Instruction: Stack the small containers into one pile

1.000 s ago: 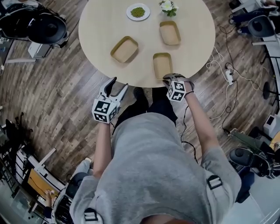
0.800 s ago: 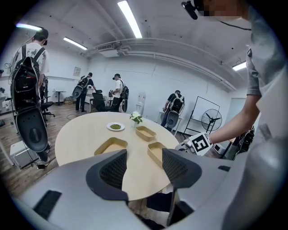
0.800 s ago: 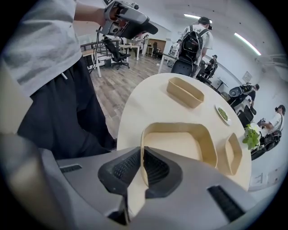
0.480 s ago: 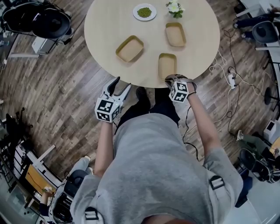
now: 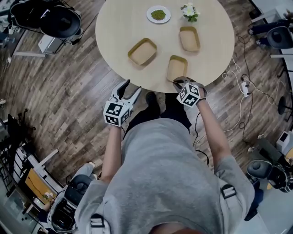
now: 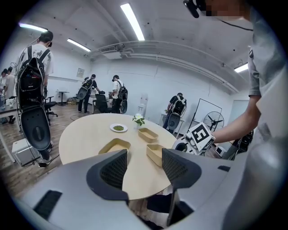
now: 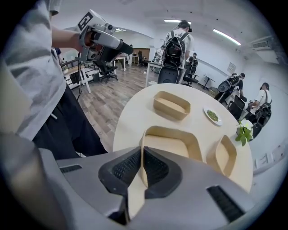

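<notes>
Three tan containers lie on the round table [image 5: 119, 27]: a near one [image 5: 176, 67], one to the left [image 5: 142, 51] and one further back [image 5: 189, 38]. My right gripper [image 5: 182, 82] is at the table's front edge, shut on the near container's front rim. Its jaws have just been closing, and the thin wall [image 7: 140, 157] shows pinched between the pads of the right gripper [image 7: 141, 168]. My left gripper [image 5: 129, 89] hangs open and empty off the table's front left edge. From the left gripper [image 6: 144, 168] the left container [image 6: 114, 147] and the near container [image 6: 155, 152] lie ahead.
A white plate of green bits [image 5: 158, 14] and a small flower vase [image 5: 189, 11] stand at the table's far side. Cables and a power strip [image 5: 243, 85] lie on the wooden floor at right. Several people with backpacks [image 6: 33, 76] stand around the room.
The head view has shifted, so the table sits a little further right and lower. The right gripper stays at the near container's front rim. The left gripper has hardly moved.
</notes>
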The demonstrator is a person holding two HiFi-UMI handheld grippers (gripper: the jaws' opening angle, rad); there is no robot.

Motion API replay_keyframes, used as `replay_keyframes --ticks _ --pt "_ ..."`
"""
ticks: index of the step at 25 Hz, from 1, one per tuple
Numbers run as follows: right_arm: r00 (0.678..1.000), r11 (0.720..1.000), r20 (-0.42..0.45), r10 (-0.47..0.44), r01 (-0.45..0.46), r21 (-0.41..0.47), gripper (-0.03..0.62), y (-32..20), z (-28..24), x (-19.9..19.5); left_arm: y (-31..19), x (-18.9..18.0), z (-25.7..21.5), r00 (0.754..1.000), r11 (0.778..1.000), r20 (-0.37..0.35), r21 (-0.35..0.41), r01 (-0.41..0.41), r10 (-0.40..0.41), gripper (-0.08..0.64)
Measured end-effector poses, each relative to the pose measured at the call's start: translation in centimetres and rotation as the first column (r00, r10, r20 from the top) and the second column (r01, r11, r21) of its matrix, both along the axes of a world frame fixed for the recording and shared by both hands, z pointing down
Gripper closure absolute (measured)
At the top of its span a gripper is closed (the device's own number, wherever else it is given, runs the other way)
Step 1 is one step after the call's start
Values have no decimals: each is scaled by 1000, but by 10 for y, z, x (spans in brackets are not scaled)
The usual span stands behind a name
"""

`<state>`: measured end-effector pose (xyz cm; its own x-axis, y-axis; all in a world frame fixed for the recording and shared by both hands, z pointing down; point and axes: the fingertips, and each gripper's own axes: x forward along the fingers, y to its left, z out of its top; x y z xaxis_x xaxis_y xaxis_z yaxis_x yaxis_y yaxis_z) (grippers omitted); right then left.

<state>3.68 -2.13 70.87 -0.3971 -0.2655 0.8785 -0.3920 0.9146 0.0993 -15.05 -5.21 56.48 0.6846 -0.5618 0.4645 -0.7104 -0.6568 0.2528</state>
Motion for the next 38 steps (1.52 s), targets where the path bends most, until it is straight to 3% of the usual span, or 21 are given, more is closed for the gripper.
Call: replay_keyframes --ticks 11,22,32,38 --pt "993 993 44 108 -110 40 571 -34 -34 -32 -4 -13 -6 1000 1000 -15 9 23 -23 305" --pt "978 979 138 154 -170 114 571 -91 -74 -102 -12 -26 -9 999 999 -5 8 43 -43 305" --pt "961 975 172 217 -222 11 571 -123 -67 -155 -12 -45 0 997 997 1 -16 79 -79 307" --pt "956 966 139 260 -256 -44 571 -138 -56 -176 -11 -56 5 994 994 3 -29 105 -105 307"
